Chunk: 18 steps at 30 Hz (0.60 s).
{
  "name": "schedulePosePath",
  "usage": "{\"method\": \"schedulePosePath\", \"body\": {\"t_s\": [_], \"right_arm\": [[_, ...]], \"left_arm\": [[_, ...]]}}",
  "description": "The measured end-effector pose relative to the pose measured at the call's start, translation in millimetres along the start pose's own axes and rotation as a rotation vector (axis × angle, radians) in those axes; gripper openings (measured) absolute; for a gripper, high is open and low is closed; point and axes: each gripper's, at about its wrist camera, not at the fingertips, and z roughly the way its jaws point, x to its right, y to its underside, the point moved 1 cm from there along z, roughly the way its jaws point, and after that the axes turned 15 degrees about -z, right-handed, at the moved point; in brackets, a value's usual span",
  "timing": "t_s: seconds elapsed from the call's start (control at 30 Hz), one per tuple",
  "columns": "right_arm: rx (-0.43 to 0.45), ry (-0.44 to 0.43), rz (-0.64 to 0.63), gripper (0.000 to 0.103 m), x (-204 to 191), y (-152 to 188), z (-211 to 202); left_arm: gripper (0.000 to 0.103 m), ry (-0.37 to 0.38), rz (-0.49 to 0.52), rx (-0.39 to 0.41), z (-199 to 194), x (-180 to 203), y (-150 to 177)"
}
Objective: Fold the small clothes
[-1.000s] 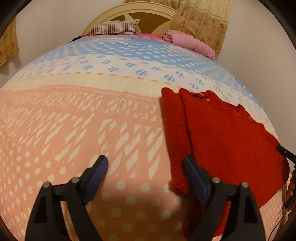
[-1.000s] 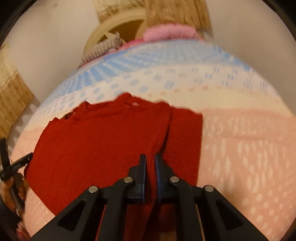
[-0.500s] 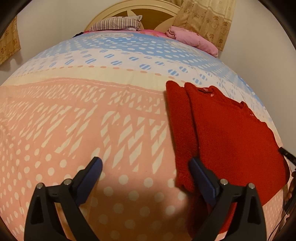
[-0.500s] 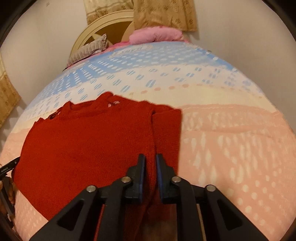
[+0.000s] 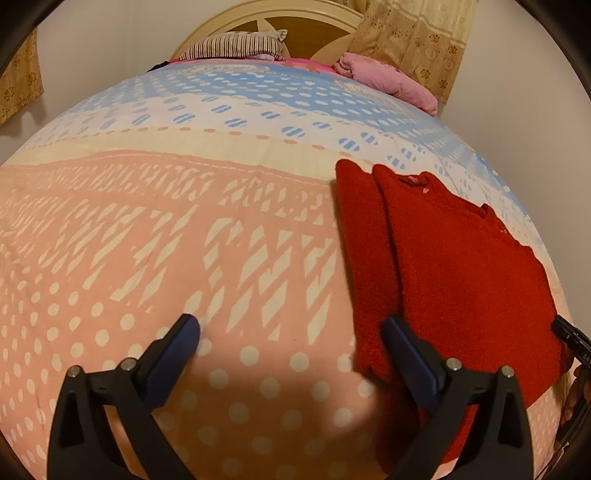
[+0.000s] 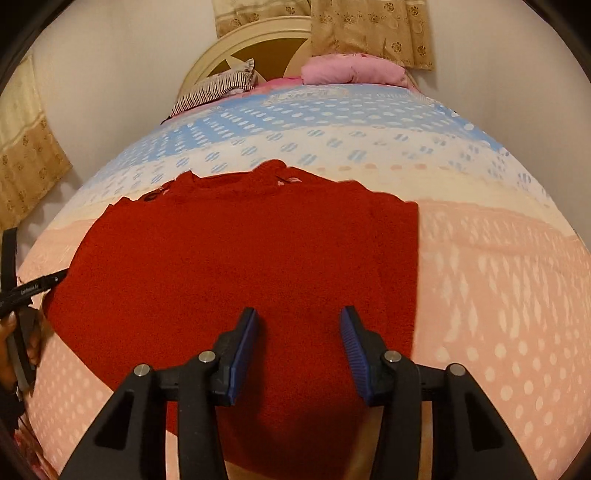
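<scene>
A red knitted garment [image 6: 229,266] lies flat on the patterned bedspread [image 6: 498,280], neckline towards the headboard, with a narrow folded strip along its right side. My right gripper [image 6: 299,321] hovers over its near part. The jaws are opening and the blue pads [image 6: 243,343] are apart, pressing on nothing. In the left wrist view the same garment [image 5: 461,266] lies to the right. My left gripper [image 5: 290,328] is over bare bedspread [image 5: 166,229] with its jaws still opening to full width. Its right finger [image 5: 402,347] overlaps the garment's left edge in the picture.
A striped pillow [image 6: 218,88] and a pink pillow [image 6: 351,70] sit by the round headboard [image 5: 273,18]. Curtains hang behind. A hand with a black device [image 6: 26,291] shows at the garment's left edge, and a black device [image 5: 570,336] shows at the right edge of the left wrist view.
The right jaws, nearly shut over the garment a second ago, have spread apart, and the garment lies flat below them. The left jaws have widened a little.
</scene>
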Motion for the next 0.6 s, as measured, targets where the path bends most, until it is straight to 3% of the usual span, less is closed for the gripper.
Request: {"method": "schedulePosePath", "body": {"t_s": [0.17, 0.33, 0.6], "right_arm": [[-0.041, 0.033, -0.003, 0.048, 4, 4, 2], [-0.007, 0.145, -0.061, 0.048, -22, -9, -21], [0.048, 0.075, -0.236, 0.054, -99, -32, -31]], "left_arm": [[0.103, -0.006, 0.008, 0.0, 0, 2, 0], [0.103, 0.015, -0.009, 0.006, -3, -2, 1], [0.103, 0.002, 0.0, 0.009, -4, -2, 1]]}}
